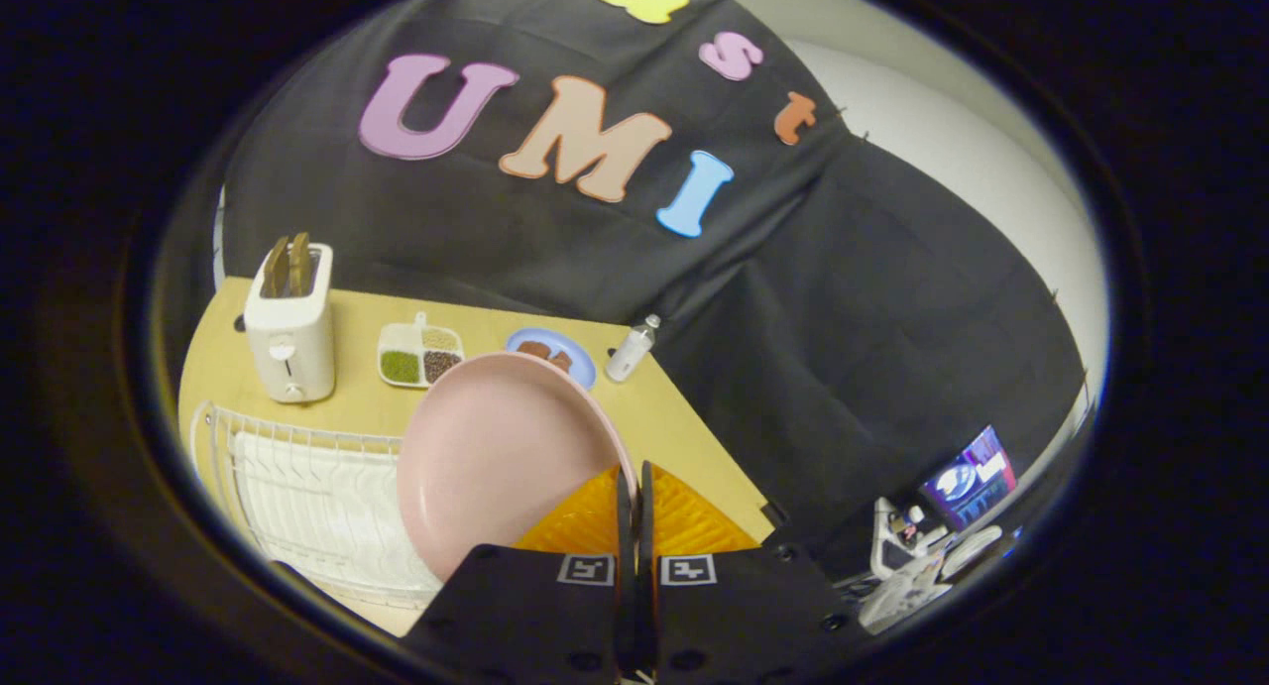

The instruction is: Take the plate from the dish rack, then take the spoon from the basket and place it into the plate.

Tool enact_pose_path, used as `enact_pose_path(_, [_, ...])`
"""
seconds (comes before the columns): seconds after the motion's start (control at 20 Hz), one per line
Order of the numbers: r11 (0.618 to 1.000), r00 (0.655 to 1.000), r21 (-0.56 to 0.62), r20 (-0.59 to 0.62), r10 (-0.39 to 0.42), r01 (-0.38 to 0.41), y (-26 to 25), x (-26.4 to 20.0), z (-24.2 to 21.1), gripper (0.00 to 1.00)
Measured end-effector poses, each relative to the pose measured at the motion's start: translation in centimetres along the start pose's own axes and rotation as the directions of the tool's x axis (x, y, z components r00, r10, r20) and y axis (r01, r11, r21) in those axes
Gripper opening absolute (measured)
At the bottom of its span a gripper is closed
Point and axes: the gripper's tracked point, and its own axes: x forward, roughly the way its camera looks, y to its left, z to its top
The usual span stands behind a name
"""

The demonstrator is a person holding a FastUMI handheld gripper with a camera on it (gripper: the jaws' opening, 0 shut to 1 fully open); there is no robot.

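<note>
Now the gripper [634, 492] is clenching the plate's [496, 457] rim, lifting beside the rack [297, 487]; keeping it level is wise.

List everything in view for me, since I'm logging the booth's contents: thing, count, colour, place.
plate: one, pink, held at its rim, lifted over the rack
dish rack: one, white, under the plate
basket: one, orange, beyond the fingers
toaster: one, white, far side of table
divided tray: one, white, beside the toaster
blue dish: one, behind the plate
bottle: one, white, table edge
table: one, wooden
gripper: one, shut on plate
</note>
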Motion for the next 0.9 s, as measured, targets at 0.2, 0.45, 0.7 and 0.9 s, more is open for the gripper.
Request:
enact_pose_path(0.2, [0.996, 0.999, 0.078, -0.040, -0.032, 0.035, -4.3, 0.8, -2.3, 0.03])
enact_pose_path(0.45, [0.990, 0.994, 0.136, -0.106, -0.032, 0.047, -7.7, 1.9, -6.1, 0.03])
enact_pose_path(0.7, [0.983, 0.987, 0.174, -0.157, -0.028, 0.055, -10.2, 3.5, -9.5, 0.03])
enact_pose_path(0.9, [0.983, 0.982, 0.174, -0.188, -0.021, 0.054, -12.1, 5.0, -12.0, 0.03])
